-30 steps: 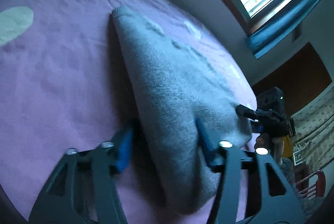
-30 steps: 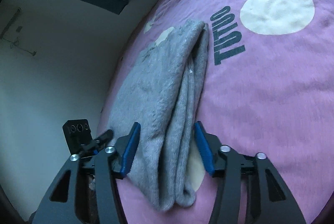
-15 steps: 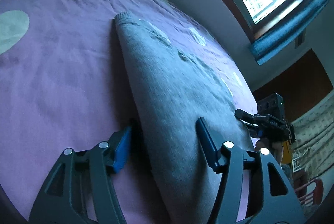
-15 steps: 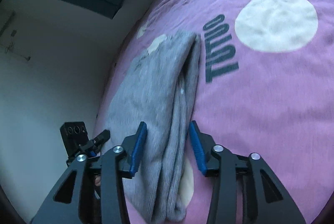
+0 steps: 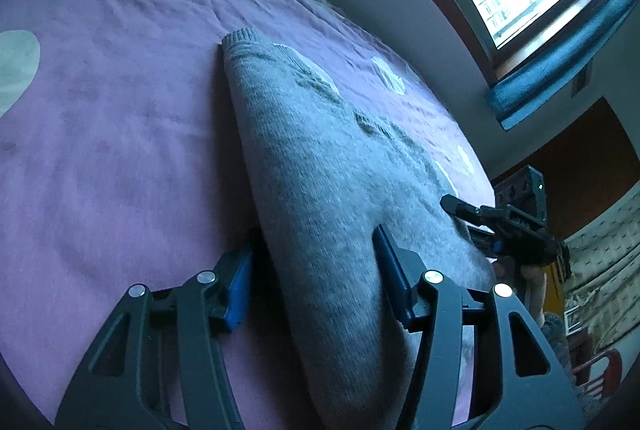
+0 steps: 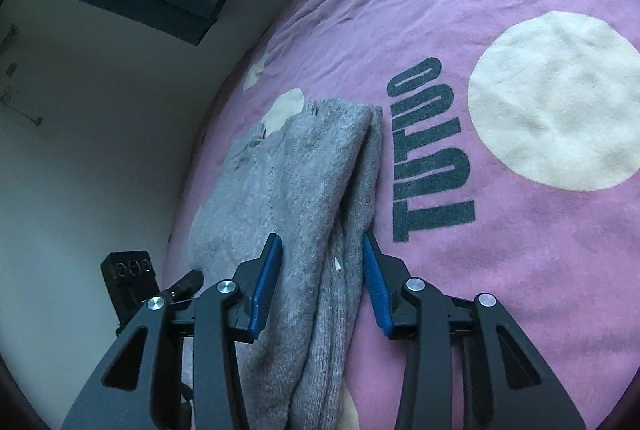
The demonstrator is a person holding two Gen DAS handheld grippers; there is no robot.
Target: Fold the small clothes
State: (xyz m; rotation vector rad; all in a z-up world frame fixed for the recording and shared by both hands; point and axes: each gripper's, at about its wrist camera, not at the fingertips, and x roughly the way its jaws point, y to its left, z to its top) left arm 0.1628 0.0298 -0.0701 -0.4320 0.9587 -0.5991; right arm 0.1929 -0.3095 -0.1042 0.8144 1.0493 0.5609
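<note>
Left gripper (image 5: 315,244) stands half open over the near part of the grey knitted sweater (image 5: 320,149), and its jaws have just been closing a little. The folded cloth lies between them. One blue pad (image 5: 238,286) keeps a dark gap from the edge of the cloth, so I judge that nothing is clamped. The right gripper (image 6: 321,238) is in a similar state: its jaws are parted and have just been closing slightly. The doubled edge of the sweater runs between them, but the cloth there is not squeezed or bunched.

The sweater lies as a long narrow strip on the pink fleece bedspread with cream dots (image 6: 520,270), beside the dark printed letters (image 6: 432,149). Its far end touches one cream dot. On the side of the letters two layers sit one on the other, so I think the lengthwise fold is already made.

Both grippers straddle the same near end, side by side, one at each long edge. This makes sense to me: with both corners taken together, the end can be carried over toward the far end without the layers sliding apart. I judge this cross fold is the step that remains.
</note>
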